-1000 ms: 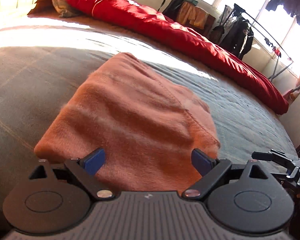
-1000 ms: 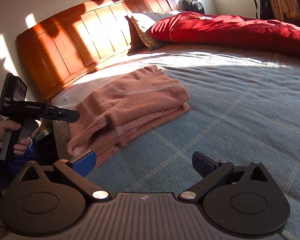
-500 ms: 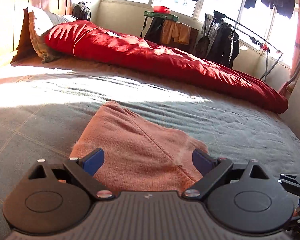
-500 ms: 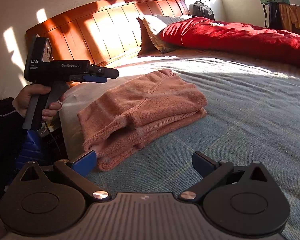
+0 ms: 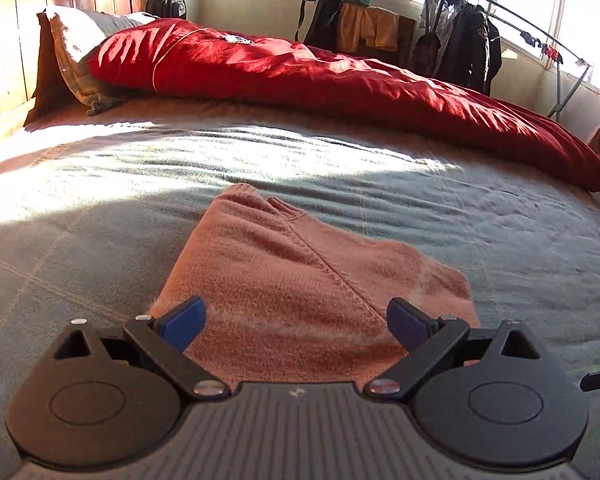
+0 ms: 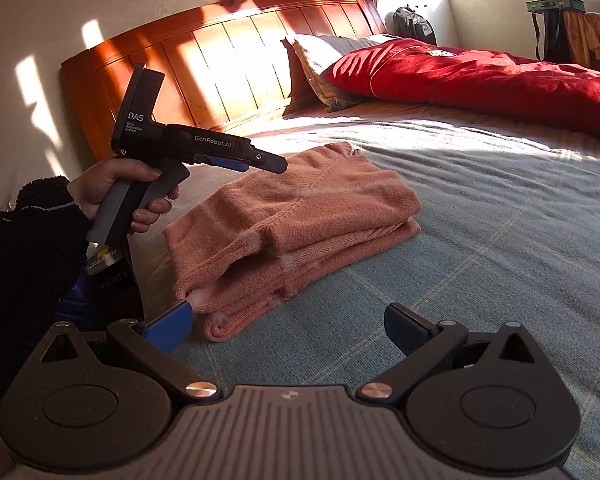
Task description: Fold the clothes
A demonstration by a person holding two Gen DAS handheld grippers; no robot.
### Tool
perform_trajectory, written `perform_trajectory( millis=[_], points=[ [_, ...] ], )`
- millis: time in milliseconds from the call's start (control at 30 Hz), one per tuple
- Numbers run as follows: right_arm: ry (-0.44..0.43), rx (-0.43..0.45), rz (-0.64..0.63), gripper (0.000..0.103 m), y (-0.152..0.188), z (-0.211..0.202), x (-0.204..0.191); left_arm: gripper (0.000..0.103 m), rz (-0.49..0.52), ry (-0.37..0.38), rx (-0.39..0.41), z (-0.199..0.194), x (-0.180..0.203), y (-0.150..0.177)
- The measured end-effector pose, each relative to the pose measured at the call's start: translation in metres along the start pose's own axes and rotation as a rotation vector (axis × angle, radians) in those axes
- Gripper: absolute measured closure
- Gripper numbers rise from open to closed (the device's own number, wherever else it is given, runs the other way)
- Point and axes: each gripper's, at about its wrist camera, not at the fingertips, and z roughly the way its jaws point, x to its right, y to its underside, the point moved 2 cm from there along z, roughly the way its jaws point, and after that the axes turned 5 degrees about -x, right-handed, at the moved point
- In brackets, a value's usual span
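A salmon-pink knit garment (image 5: 300,280) lies folded into a thick stack on the grey-blue bed cover (image 5: 100,240). My left gripper (image 5: 296,322) hovers open above its near edge, nothing between the blue pads. In the right wrist view the same folded garment (image 6: 300,216) lies ahead and left. My right gripper (image 6: 290,326) is open, its left pad (image 6: 172,326) close to the stack's near corner. The left gripper (image 6: 256,162) also shows there from the side, held by a hand (image 6: 112,188) in a black fleece sleeve, raised above the garment's left end.
A red duvet (image 5: 340,80) runs along the bed's far side, with a pillow (image 5: 76,48) and wooden headboard (image 6: 220,60) at the head. A clothes rack with dark jackets (image 5: 468,52) and a small table stand by the windows. Boxes sit beside the bed (image 6: 112,280).
The left gripper has risen and tilted back from the garment, so more of the room shows. Seen from the right wrist, it climbed from beside the bed to above the garment's left end.
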Motion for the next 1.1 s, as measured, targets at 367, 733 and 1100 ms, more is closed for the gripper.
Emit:
perform_trajectory(
  millis=[367, 733, 1100],
  points=[
    [0.009, -0.052, 0.002, 0.0, 0.006, 0.002, 0.004, 0.003, -0.068, 0.01, -0.026, 0.033, -0.013, 0.0],
    [0.007, -0.063, -0.013, 0.0, 0.005, -0.003, -0.002, 0.003, -0.012, 0.18, -0.042, 0.0, 0.055, 0.009],
    [0.021, -0.08, 0.006, 0.0, 0.009, 0.002, 0.002, 0.001, -0.013, 0.183, -0.074, 0.008, 0.076, 0.025]
  ],
)
